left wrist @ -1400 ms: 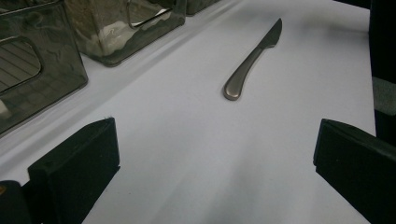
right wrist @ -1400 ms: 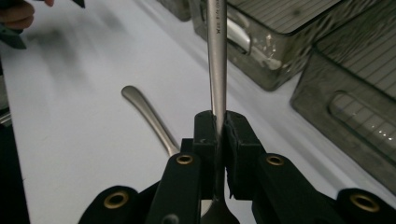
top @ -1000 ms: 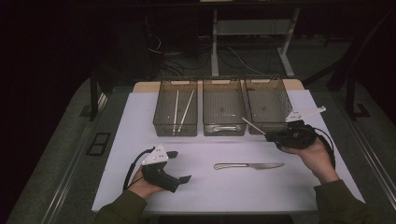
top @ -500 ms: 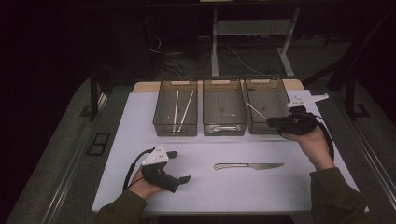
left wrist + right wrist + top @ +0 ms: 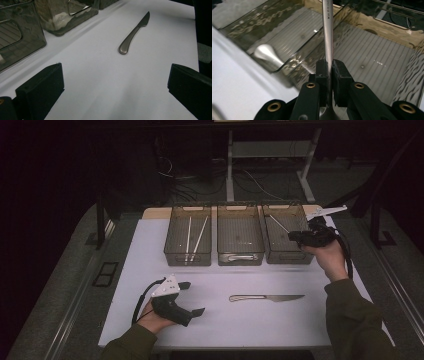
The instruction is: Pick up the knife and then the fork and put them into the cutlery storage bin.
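Note:
My right gripper (image 5: 296, 238) (image 5: 329, 68) is shut on the shaft of a slim metal utensil (image 5: 278, 223) (image 5: 327, 30). It holds the utensil slanted over the right-hand clear bin (image 5: 289, 256) (image 5: 377, 62), with the free end pointing to the bin's far left. A metal table knife (image 5: 266, 297) (image 5: 134, 35) lies flat on the white mat between my two hands. My left gripper (image 5: 194, 298) (image 5: 115, 95) rests low on the mat at the front left. It is open, with nothing between its jaws, and the knife lies ahead of it.
Three clear bins stand in a row at the back of the white mat (image 5: 150, 270). The left bin (image 5: 171, 237) holds two pale sticks, and the middle bin (image 5: 239, 220) holds a metal piece (image 5: 240, 256) (image 5: 265, 53) at its front. Dark table edges surround the mat.
My right hand has carried the utensil away from me, from beside the right bin's front corner to over that bin. The left hand and the knife have stayed put.

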A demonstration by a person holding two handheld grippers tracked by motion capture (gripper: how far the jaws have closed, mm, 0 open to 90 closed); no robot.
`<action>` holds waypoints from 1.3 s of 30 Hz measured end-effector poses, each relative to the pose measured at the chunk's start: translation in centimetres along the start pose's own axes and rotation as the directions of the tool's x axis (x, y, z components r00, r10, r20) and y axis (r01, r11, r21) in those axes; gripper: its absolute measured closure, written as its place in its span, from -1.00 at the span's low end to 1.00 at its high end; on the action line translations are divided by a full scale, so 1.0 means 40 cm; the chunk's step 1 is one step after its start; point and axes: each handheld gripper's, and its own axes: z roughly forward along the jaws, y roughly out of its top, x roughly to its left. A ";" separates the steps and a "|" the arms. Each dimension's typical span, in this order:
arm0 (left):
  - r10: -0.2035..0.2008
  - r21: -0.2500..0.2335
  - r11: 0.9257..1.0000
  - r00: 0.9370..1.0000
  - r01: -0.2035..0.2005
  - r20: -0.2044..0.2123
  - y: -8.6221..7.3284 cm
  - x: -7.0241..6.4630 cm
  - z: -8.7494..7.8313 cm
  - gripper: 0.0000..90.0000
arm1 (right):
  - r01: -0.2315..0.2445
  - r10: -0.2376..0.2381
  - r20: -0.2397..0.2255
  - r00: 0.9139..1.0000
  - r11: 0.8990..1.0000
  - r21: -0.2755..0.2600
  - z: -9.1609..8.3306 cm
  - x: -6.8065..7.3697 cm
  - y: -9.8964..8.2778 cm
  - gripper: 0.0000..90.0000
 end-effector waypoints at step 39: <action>0.003 -0.003 1.000 1.000 -0.003 0.010 0.001 -0.003 0.000 -1.00 | -0.094 0.082 0.095 0.992 0.988 0.124 0.129 -0.124 0.007 0.06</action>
